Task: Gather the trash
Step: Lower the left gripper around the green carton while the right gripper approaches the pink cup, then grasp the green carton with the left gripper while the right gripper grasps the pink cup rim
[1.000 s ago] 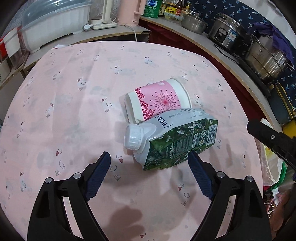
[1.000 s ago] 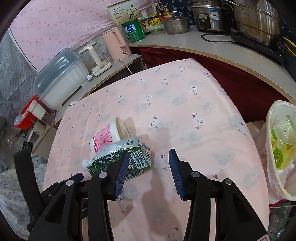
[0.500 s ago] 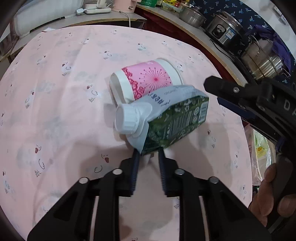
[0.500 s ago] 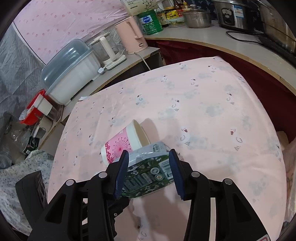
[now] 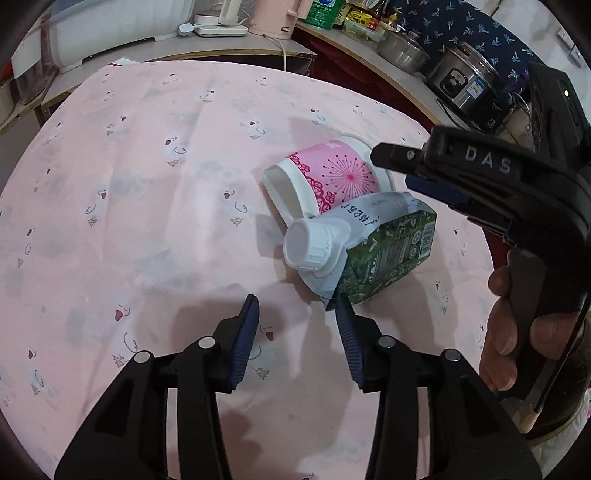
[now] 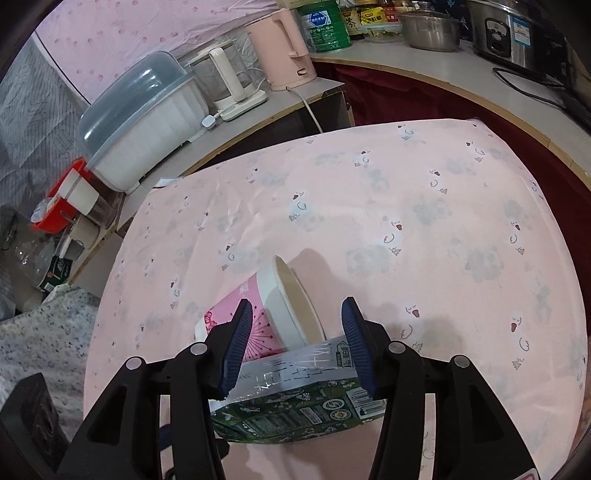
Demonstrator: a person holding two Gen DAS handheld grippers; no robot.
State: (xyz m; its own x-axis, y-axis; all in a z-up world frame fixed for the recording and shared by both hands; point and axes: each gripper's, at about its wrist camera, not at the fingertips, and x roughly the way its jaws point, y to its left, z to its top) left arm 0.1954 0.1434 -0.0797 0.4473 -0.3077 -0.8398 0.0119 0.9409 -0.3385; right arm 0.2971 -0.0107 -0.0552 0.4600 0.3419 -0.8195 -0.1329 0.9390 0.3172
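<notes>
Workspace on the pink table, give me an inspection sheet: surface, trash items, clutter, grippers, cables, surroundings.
Surface: pink patterned tablecloth, lightly wrinkled.
Job's things: green carton with white cap, lying on its side, against a pink paper cup, also on its side.
Clutter: nothing seen on the cloth.
Grippers: left gripper open, just short of the carton; right gripper open, fingers either side of the carton's end.
Cables: white cord from pink kettle; black cord on the counter.
Surroundings: lidded white bin, steel pot, rice cooker.
</notes>
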